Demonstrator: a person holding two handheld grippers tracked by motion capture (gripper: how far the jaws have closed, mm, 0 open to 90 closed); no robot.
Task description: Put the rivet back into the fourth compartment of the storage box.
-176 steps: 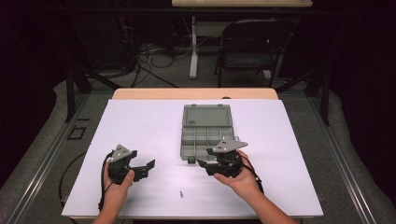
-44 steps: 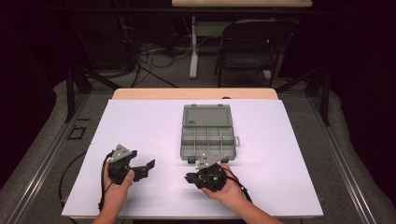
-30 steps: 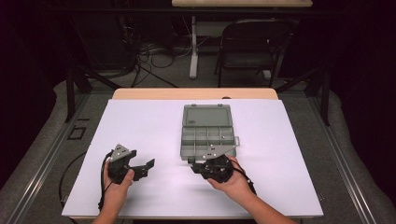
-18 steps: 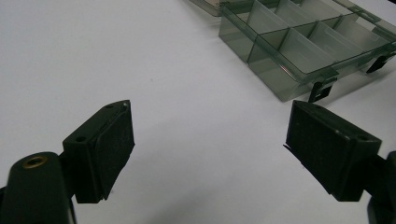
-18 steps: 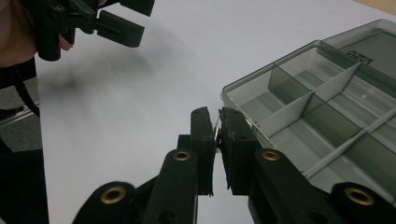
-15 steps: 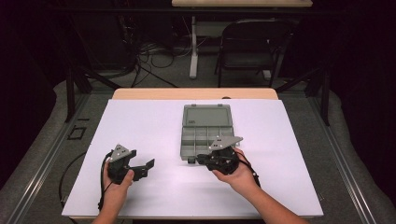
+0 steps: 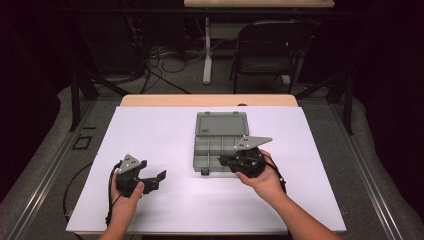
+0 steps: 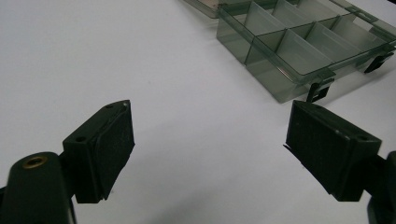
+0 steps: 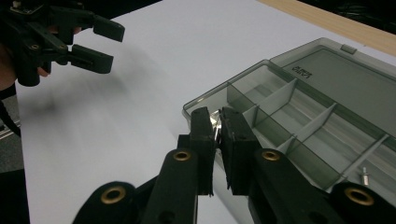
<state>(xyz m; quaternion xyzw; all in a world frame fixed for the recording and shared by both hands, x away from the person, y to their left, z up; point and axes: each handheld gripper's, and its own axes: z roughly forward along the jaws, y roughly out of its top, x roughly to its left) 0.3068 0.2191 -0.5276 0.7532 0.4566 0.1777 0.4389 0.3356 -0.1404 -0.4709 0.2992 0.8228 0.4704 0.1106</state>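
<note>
Spreading across most of the room's middle, the desk (image 7: 165,130) carries a white sheet, with a strip of bare wood showing along its far edge. Behind it stands a dark folding chair (image 7: 272,47) among loose cables on the floor.

On the sheet, a little right of centre, lies the grey organizer box (image 7: 217,145), opened flat: its lid rests on the far side and the divided tray faces the person. In the right gripper view the tray's compartments look see-through, and a small silver screw (image 9: 364,176) lies in one of them at the lower right of that view.

The right gripper (image 7: 223,161) sits at the tray's near right corner, held in the person's hand, its grey three-cornered plate pointing away over the box. Its jaws are drawn in narrow, almost together, and between the pads a small shiny metal piece (image 9: 216,122) is pinched, just over the near corner compartment of the tray.

The left gripper (image 7: 157,176) rests low at the near left of the sheet, well apart from the box. Its jaws stand wide, with only white sheet between the pads (image 8: 112,144), and they face toward the box's latches (image 8: 320,91).
</note>
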